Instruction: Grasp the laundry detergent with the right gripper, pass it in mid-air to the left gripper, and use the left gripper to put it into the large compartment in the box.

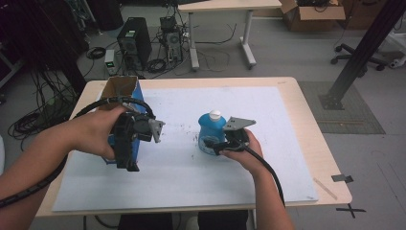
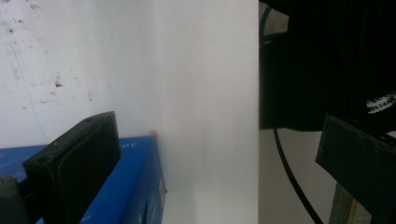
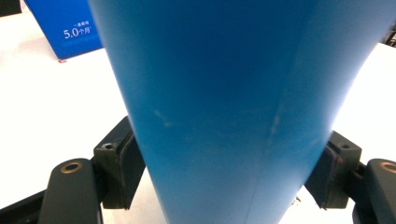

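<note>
Right gripper view has the blue bottle (image 3: 233, 107) squarely between the jaws, both pads pressed against its sides; it stands mid-table on the white mat (image 1: 268, 158). Left gripper (image 1: 130, 143) hovers with jaws spread, one beside the blue box (image 2: 135, 186).

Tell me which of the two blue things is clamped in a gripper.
The blue bottle with the white cap, squeezed at both sides by the right gripper. The blue box only stands by the left gripper, whose jaws are apart.
</note>
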Tool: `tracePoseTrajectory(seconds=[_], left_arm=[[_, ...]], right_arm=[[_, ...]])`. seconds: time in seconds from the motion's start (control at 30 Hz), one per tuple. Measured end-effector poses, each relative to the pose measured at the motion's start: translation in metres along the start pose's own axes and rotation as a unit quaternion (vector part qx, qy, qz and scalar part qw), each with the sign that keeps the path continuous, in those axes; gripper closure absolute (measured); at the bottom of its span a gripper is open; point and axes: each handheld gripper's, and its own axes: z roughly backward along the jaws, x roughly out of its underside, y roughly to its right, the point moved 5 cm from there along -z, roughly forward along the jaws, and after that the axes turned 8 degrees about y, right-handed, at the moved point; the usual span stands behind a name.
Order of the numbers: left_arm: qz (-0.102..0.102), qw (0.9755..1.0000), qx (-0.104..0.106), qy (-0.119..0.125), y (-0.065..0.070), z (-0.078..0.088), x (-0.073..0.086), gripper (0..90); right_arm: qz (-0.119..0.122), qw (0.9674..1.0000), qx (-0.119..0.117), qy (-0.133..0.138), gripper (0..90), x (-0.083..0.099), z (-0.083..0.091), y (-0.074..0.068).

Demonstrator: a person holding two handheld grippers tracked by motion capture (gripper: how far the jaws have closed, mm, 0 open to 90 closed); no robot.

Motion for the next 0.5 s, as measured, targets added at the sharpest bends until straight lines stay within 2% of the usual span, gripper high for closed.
tracePoseTrajectory(seconds=[0.37,0.5], left_arm=[[-0.003,1.0,0.001,-0.001,-0.0009,-0.0019,-0.0036,0.2],[-0.004,1.0,0.002,0.0,-0.0011,-0.002,-0.0039,0.2]], right_arm=[[0.002,1.0,-0.007,0.002,31.5,0.0019,-0.0013,-0.0006],[0.011,0.9998,-0.015,0.006,38.1,0.0015,-0.0015,-0.0024]])
